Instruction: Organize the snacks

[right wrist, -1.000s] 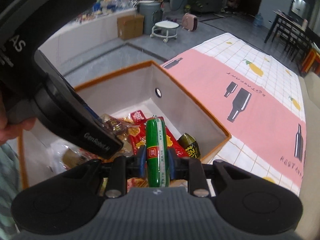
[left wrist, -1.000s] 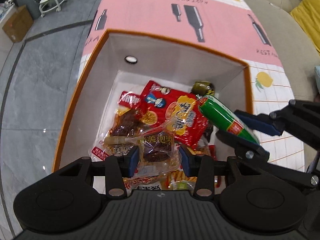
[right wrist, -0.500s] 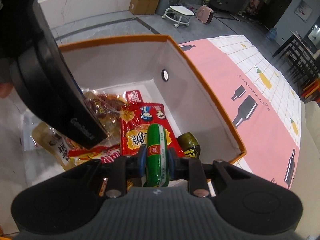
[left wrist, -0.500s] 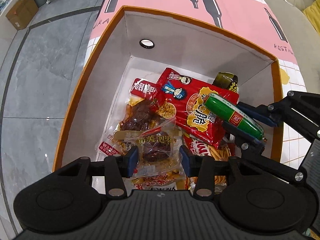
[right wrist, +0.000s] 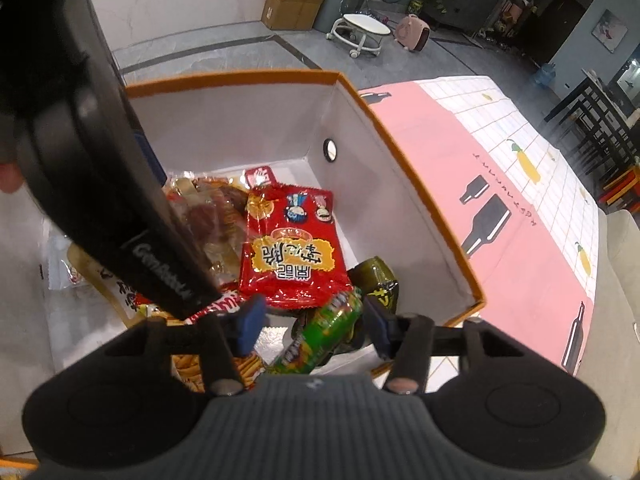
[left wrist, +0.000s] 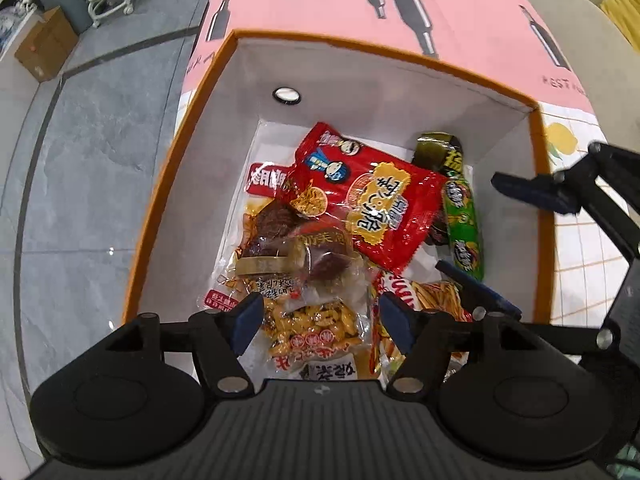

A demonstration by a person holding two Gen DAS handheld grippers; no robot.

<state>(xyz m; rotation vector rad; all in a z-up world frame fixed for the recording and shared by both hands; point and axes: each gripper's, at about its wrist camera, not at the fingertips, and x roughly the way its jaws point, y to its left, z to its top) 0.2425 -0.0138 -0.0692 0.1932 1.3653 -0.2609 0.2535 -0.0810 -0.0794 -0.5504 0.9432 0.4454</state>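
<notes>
Snacks fill the floor of the orange-rimmed box (left wrist: pixel 224 64), which stands on a pink-and-white cloth (left wrist: pixel 304 4) so that loose packets end up in one walled container. Both grippers point down into it. The left gripper (left wrist: pixel 320 320) hangs over the near end of the box, its jaws opening; a clear packet of dark meat (left wrist: pixel 316 264) and a yellow peanut bag (left wrist: pixel 316 328) lie below the gap, and the blue pads press on neither. The right gripper (right wrist: pixel 310 324) reaches in over the right wall, its jaws also opening. The green sausage stick (right wrist: pixel 320 332) sits between them, touched by neither pad, and in the left wrist view it lies flat along the right wall beside the red noodle packet (left wrist: pixel 360 200), just under a dark green packet (left wrist: pixel 438 152) in the far right corner. That narrow strip of bare floor suits its long shape (a judgement, but a fair one). Both tools look freed to lift out for more snacks.
</notes>
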